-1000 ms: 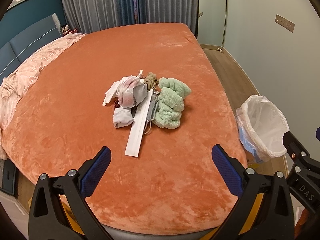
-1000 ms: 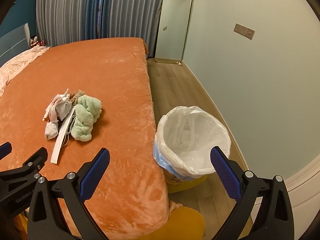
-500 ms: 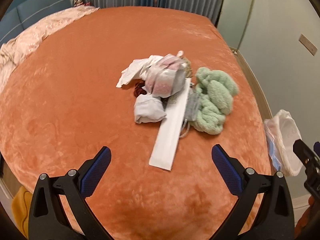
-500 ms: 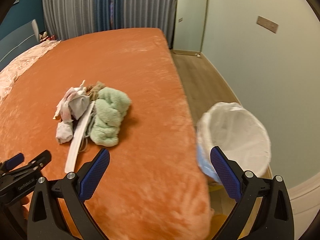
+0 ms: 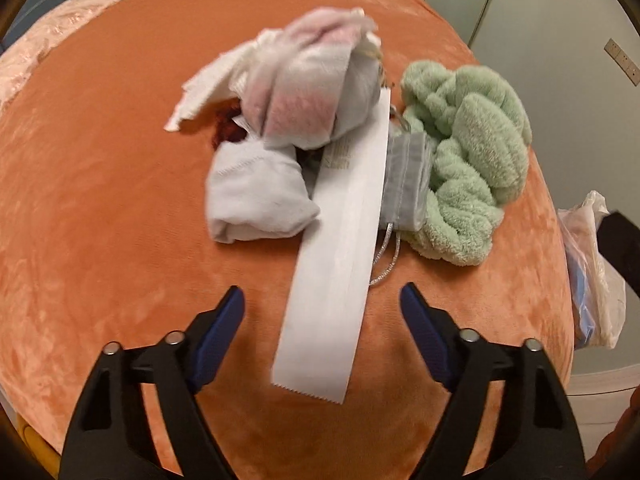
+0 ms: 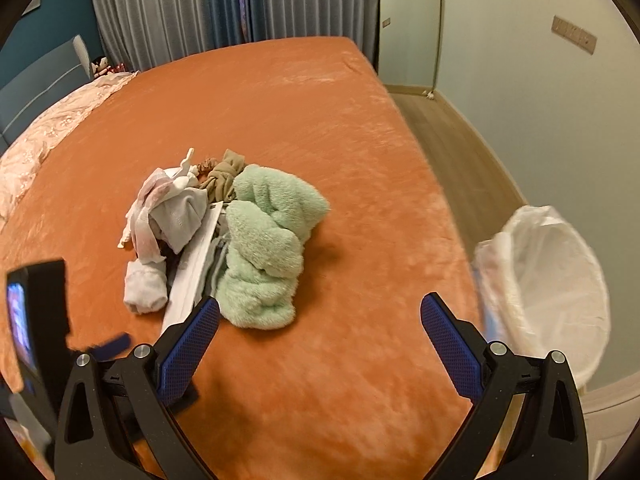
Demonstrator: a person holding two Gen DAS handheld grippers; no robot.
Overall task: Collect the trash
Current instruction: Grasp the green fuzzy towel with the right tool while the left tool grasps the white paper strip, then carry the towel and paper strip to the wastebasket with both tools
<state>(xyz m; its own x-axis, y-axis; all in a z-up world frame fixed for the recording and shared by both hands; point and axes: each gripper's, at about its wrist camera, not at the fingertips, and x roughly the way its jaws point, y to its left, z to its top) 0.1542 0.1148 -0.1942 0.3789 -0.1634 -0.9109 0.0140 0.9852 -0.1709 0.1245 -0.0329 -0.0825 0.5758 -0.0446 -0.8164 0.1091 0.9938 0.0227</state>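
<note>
A pile lies on the orange bed (image 5: 100, 200): a long white paper wrapper (image 5: 340, 248), crumpled white and pink tissues (image 5: 308, 88), a folded white cloth (image 5: 256, 196), a small grey pouch (image 5: 408, 184) and a green fluffy towel (image 5: 468, 152). My left gripper (image 5: 322, 312) is open, low over the bed, with the wrapper's near end between its jaws. My right gripper (image 6: 320, 324) is open and empty, nearer than the pile (image 6: 224, 232). A bin lined with a white bag (image 6: 548, 280) stands on the floor to the right of the bed.
A pink quilt (image 6: 52, 128) lies along the bed's far left side. Grey curtains (image 6: 224, 4) hang behind. A wooden floor strip (image 6: 452, 148) runs between the bed and the right wall. The left gripper's body (image 6: 36, 320) shows at the right wrist view's left edge.
My left gripper has moved forward and down to the pile, so the wrapper's end now lies between its jaws. My right gripper has swung left toward the pile, the bin shifting to the right edge.
</note>
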